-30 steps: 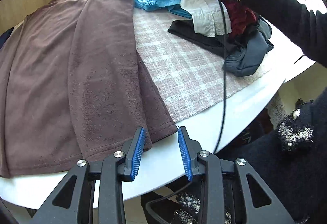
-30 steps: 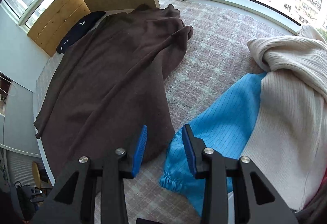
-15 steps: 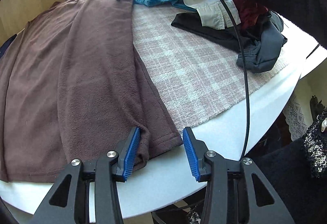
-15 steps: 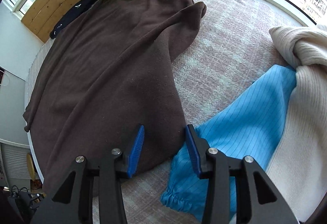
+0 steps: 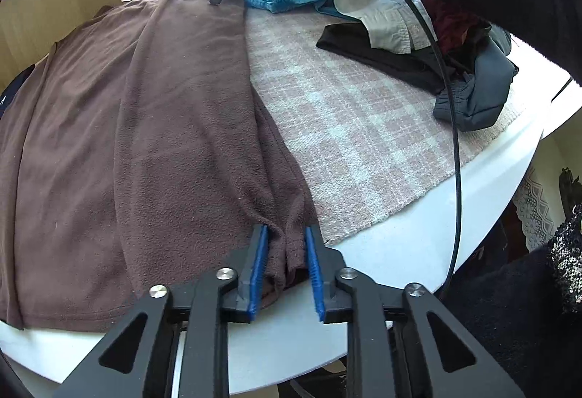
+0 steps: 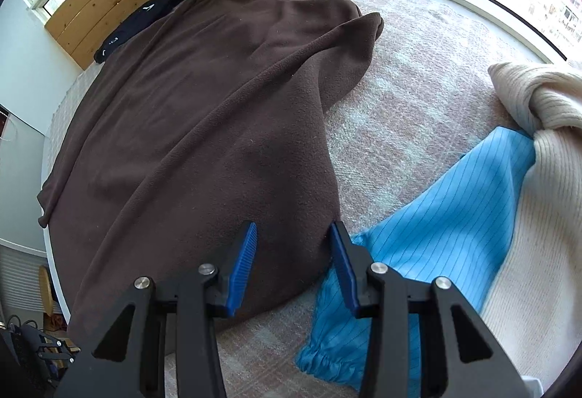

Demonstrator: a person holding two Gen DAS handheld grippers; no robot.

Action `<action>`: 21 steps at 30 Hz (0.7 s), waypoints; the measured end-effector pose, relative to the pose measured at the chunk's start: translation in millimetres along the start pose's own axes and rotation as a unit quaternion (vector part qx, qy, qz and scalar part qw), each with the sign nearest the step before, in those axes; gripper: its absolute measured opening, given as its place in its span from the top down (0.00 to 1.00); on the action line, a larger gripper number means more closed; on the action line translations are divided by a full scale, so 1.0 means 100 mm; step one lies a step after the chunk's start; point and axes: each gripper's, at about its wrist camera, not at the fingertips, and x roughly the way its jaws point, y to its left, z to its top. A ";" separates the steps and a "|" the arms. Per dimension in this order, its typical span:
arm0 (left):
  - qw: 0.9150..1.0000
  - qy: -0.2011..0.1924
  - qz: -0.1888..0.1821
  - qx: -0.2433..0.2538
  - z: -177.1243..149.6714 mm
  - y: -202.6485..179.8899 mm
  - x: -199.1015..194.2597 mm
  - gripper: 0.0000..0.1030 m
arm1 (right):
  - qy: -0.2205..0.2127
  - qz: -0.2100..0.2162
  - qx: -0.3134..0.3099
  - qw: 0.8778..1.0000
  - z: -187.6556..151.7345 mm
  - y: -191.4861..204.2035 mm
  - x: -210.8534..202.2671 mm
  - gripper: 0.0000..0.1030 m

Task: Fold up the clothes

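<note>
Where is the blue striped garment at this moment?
In the right wrist view, the blue striped garment lies at lower right on the plaid cloth, between the brown fleece garment and the cream knit sweater.

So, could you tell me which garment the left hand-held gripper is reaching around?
The brown fleece, spread flat. Its near corner lies between the open fingers of the left hand-held gripper; the other clothes are piled across the table.

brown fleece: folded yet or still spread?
Partly folded: brown fleece has one side lapped lengthwise over itself; otherwise spread along the table.
</note>
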 end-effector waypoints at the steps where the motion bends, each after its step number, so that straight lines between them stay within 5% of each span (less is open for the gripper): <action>1: 1.000 -0.001 -0.019 -0.020 -0.01 0.08 -0.01 0.89 | 0.002 -0.002 -0.004 1.000 0.01 0.01 0.00 0.60; 9: 0.995 -0.026 -0.069 -0.065 -0.03 0.25 -0.19 0.90 | 0.009 -0.006 0.013 1.000 0.09 -0.12 0.05 0.57; 11: 0.994 -0.033 -0.080 -0.071 -0.01 0.28 -0.25 0.90 | 0.013 -0.001 0.011 1.000 0.11 -0.13 0.05 0.64; 12: 0.993 -0.037 -0.086 -0.075 0.00 0.30 -0.27 0.90 | 0.015 0.009 0.016 1.000 0.12 -0.14 0.04 0.81; 13: 0.992 -0.041 -0.091 -0.078 0.01 0.32 -0.30 0.90 | 0.018 0.024 0.025 0.999 0.14 -0.17 0.02 0.86; 17: 0.986 -0.062 -0.122 -0.098 0.01 0.44 -0.41 0.90 | 0.006 0.084 0.096 0.992 0.22 -0.32 -0.16 0.88; 21: 0.970 -0.098 -0.156 -0.156 -0.05 0.75 -0.57 0.90 | -0.013 0.127 0.146 0.981 0.40 -0.30 -0.40 0.88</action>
